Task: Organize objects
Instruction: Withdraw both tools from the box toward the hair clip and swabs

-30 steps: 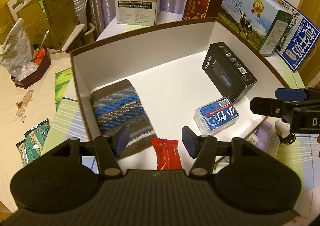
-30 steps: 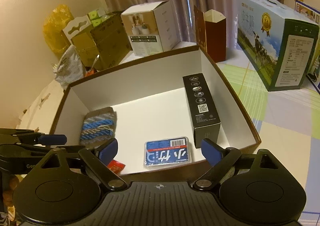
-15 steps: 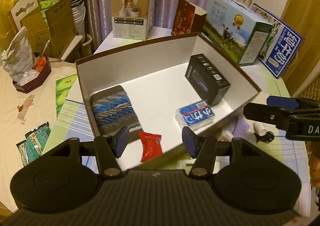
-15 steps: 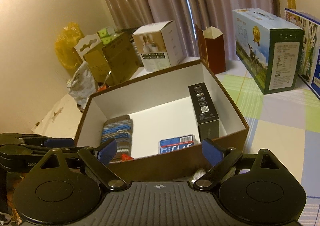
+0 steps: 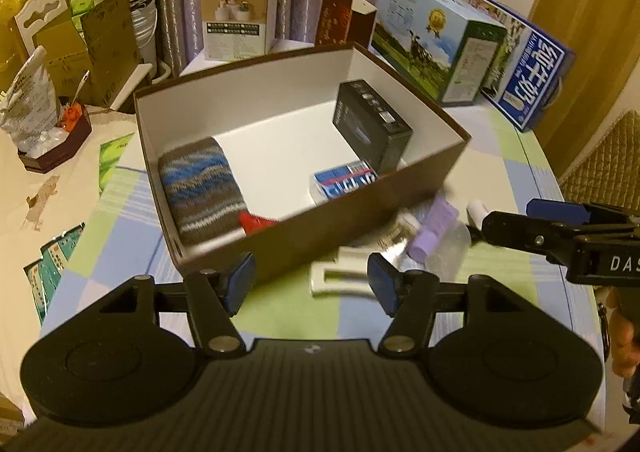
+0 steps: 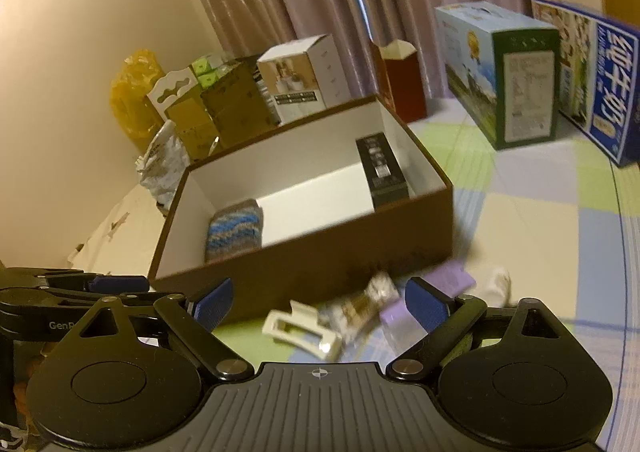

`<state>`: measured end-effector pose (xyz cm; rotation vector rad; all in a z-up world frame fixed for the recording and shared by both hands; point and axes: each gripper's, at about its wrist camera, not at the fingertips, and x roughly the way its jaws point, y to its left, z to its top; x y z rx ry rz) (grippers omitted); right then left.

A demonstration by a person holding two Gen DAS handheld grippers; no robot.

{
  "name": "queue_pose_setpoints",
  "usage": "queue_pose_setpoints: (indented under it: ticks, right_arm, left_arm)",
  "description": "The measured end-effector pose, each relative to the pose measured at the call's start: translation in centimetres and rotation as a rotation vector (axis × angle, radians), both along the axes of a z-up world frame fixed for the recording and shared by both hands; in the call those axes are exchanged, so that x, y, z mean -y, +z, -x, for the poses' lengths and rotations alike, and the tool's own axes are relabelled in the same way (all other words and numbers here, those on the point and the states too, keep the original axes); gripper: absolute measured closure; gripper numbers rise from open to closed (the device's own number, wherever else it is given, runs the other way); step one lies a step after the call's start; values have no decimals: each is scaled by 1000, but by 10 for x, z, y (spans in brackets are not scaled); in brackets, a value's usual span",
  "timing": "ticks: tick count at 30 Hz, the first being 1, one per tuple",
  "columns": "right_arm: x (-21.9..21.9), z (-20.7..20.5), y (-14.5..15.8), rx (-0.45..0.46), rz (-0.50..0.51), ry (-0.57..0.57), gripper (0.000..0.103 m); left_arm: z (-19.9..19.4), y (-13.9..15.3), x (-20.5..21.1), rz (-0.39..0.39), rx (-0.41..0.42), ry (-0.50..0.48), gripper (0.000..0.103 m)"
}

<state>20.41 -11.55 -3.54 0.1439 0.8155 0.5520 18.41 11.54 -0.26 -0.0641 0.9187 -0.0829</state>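
Note:
A brown box [image 5: 352, 228] [image 6: 320, 264] with a white inside holds a striped knitted pouch [image 5: 200, 192] [image 6: 234, 230], a black carton [image 5: 370, 124] [image 6: 382, 172], a blue-and-white packet [image 5: 346, 184] and a red wrapper [image 5: 256, 222]. In front of it on the checked cloth lie a white hair clip [image 5: 338, 280] [image 6: 300, 330], a foil-wrapped snack [image 6: 366, 306], a purple tube [image 5: 432, 230] [image 6: 448, 280] and a small white item [image 5: 476, 208] [image 6: 498, 284]. My left gripper [image 5: 312, 282] is open near the box's front wall. My right gripper [image 6: 320, 300] is open above the clip and snack.
Milk cartons [image 5: 436, 44] [image 6: 504, 68], a red-brown carton [image 5: 344, 22] and a white product box [image 5: 238, 14] stand behind the brown box. A small tray with bags [image 5: 48, 132] and green sachets [image 5: 52, 272] lie at the left. A hand [image 5: 624, 340] holds the right gripper.
Both grippers have drawn back from above the box and dropped lower. The loose items in front of the box have come into view. Both grippers stay open.

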Motion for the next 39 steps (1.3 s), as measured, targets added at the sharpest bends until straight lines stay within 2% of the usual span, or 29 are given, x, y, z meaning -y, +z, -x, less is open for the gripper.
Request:
queue_pose_setpoints:
  ticks: [20,26,39]
  right_arm:
    - [45,45,-22,-85,7,-52,12]
    - [53,49,-31,-108,22,-68,12]
    - [70,44,-45,-133,69,-115,12]
  left_arm:
    - [37,-27,43,3,-65,-19,41]
    - [40,-36,49,-4,-86,-16,37]
    - [34,-50,59,-29,-114,-6,35]
